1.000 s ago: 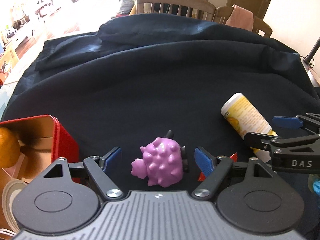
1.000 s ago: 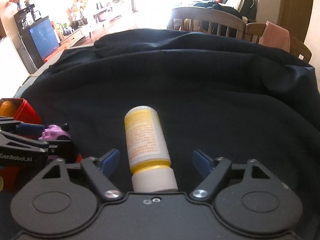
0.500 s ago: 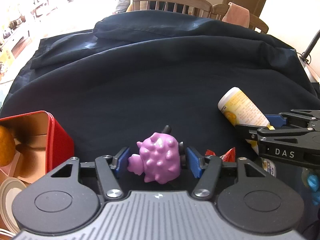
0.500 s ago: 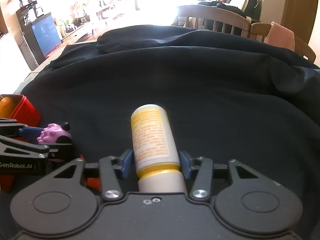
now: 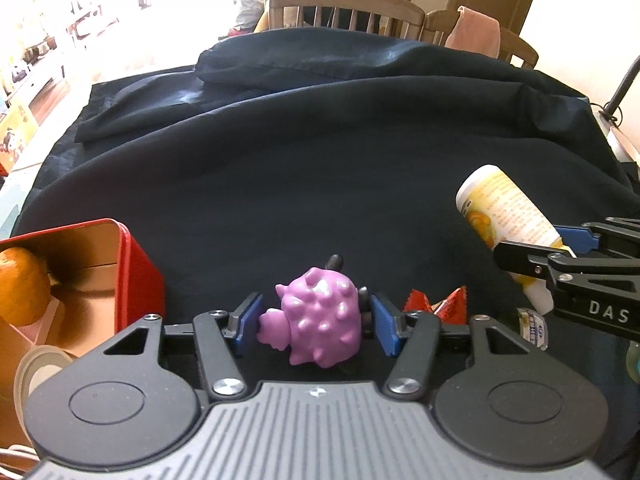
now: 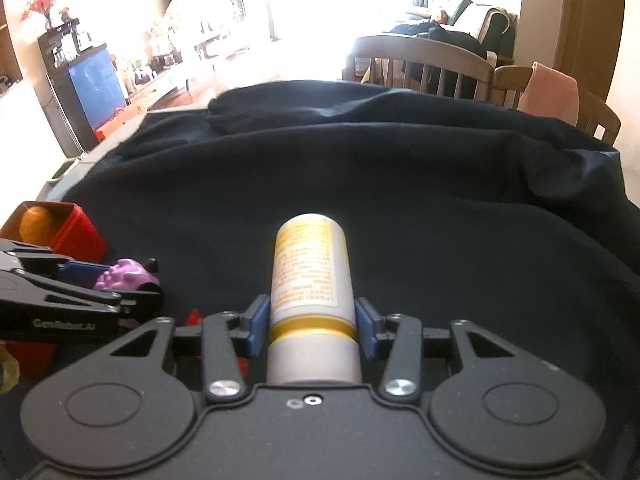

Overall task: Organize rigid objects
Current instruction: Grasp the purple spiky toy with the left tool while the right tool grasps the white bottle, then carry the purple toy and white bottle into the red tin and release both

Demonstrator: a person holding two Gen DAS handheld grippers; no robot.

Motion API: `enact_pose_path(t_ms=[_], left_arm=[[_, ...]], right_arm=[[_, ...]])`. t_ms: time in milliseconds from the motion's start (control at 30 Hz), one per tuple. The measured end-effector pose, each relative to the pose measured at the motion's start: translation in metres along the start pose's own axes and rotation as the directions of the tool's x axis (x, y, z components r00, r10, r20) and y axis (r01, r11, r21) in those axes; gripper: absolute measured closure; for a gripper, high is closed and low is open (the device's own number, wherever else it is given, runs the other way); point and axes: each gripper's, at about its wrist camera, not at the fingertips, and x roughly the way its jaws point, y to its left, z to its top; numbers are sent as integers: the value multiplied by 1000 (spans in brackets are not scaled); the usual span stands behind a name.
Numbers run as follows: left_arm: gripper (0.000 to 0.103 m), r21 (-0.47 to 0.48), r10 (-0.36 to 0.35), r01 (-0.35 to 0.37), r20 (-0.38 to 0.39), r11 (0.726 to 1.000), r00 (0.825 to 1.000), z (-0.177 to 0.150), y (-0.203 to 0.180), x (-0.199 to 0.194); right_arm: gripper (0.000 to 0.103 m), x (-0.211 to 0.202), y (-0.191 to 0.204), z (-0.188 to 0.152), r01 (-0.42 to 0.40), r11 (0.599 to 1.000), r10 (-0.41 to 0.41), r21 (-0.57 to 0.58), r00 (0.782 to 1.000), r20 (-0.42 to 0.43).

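Glossy knobbly plastic toy [image 5: 320,326]; smooth plastic bottle [image 6: 310,276] w/ paper label; matt dark cloth [image 5: 320,168].

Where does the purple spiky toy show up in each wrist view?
Left wrist: purple spiky toy low centre, between that gripper's blue pads.
Right wrist: low left, behind the other gripper's black fingers.
Shared landmark: red box holding an orange, left of the toy.

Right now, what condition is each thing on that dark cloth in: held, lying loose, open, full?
Left gripper: jaws closing, pads on the purple toy.
Purple spiky toy: gripped between the blue pads.
Right gripper: jaws closing, pads against the bottle.
Yellow-labelled bottle: gripped near its white cap, base pointing away.
Red tin: open, no lid on it.
Orange: sitting inside the tin.
Red wrappers: lying loose on the cloth.
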Motion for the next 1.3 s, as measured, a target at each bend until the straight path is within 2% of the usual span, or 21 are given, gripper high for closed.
enact_pose_path(t_ms=[733, 1000, 1300], left_arm=[[46, -67, -31, 35, 70, 997, 997, -18, 19, -84], [46, -100, -46, 55, 89, 993, 995, -30, 37, -121], [46, -151, -21, 37, 105, 988, 994, -43, 76, -143]], right_arm=[[59, -86, 50, -7, -71, 997, 72, -21, 994, 76], [59, -102, 74, -9, -105, 994, 108, -35, 990, 92], [59, -104, 110, -3, -149, 987, 154, -53, 983, 104]])
